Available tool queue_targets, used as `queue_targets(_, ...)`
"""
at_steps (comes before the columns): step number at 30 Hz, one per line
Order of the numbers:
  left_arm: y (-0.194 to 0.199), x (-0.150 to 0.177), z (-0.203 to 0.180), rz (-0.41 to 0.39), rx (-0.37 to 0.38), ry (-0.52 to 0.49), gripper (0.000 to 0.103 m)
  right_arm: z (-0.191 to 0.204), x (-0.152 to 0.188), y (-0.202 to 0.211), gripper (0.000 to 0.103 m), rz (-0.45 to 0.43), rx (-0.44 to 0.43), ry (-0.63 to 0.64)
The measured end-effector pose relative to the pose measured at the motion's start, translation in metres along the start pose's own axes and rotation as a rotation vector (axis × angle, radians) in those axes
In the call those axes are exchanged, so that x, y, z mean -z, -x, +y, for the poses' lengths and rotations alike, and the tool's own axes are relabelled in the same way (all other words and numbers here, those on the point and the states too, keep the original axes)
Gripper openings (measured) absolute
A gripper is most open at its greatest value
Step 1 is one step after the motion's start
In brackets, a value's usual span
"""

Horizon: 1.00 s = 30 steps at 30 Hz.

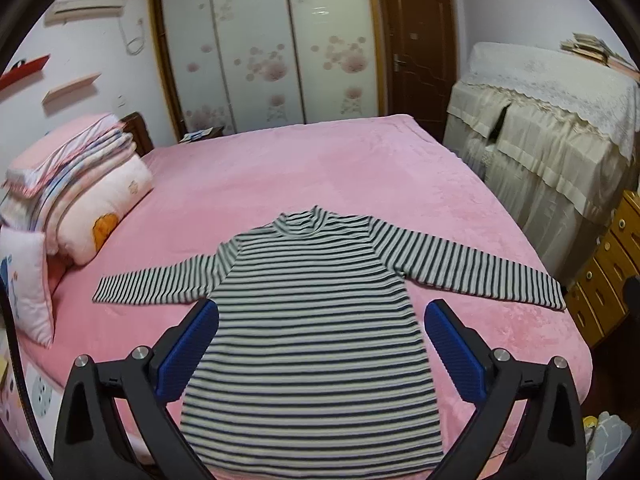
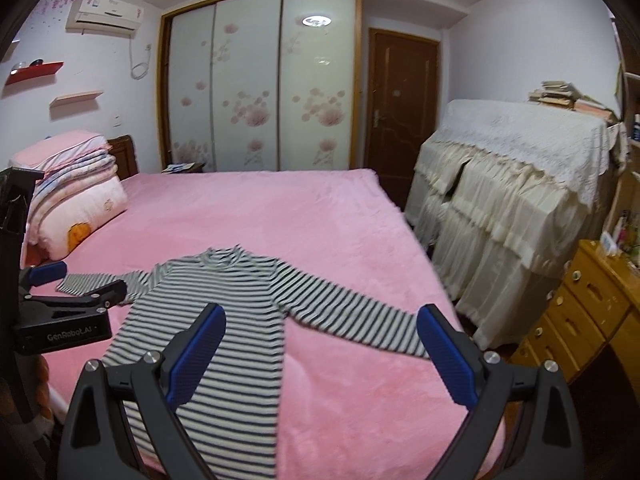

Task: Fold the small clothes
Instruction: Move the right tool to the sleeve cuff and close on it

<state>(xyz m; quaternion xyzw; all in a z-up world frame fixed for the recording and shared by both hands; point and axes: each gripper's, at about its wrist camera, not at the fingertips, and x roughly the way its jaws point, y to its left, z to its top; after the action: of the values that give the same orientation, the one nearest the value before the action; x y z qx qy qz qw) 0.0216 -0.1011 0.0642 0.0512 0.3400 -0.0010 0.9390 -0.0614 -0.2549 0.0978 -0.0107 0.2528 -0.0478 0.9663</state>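
A black-and-white striped long-sleeved top point(image 1: 312, 320) point(image 2: 208, 312) lies flat and face up on the pink bed point(image 1: 280, 176) point(image 2: 280, 216), both sleeves spread out sideways, collar pointing away. My left gripper point(image 1: 320, 312) hovers open above the top's body, its blue pads on either side of the torso with nothing between them. My right gripper point(image 2: 320, 316) is open above the bed, over the top's right side and right sleeve point(image 2: 360, 324). The left gripper point(image 2: 76, 284) also shows at the left edge of the right wrist view, open.
Stacked folded quilts and pillows point(image 1: 76, 196) point(image 2: 76, 200) sit at the bed's left end. A cloth-covered piece of furniture point(image 1: 552, 136) point(image 2: 516, 216) and a wooden drawer unit point(image 1: 608, 264) point(image 2: 580, 312) stand right of the bed. A wardrobe point(image 2: 260, 80) and a door point(image 2: 400, 112) are behind.
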Motion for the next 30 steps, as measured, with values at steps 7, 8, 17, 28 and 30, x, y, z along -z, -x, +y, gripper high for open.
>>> queue_targets(7, -0.024, -0.031, -0.044, 0.022, 0.12, -0.043, 0.102, -0.058, -0.01, -0.011, 0.097, -0.019, 0.129, -0.065)
queue_targets(8, -0.025, -0.033, -0.049, 0.021, 0.127, -0.047, 0.102, -0.066, -0.012, -0.012, 0.097, -0.024, 0.145, -0.075)
queue_targets(17, -0.047, -0.074, -0.101, -0.03, 0.191, -0.091, 0.102, -0.119, -0.025, -0.014, 0.097, -0.078, 0.249, -0.119)
queue_targets(28, -0.105, -0.106, -0.167, -0.037, 0.182, -0.136, 0.102, -0.199, -0.026, -0.058, 0.087, -0.054, 0.295, -0.249)
queue_targets(30, -0.119, -0.107, -0.182, -0.056, 0.159, -0.165, 0.102, -0.215, -0.02, -0.07, 0.084, -0.028, 0.289, -0.286)
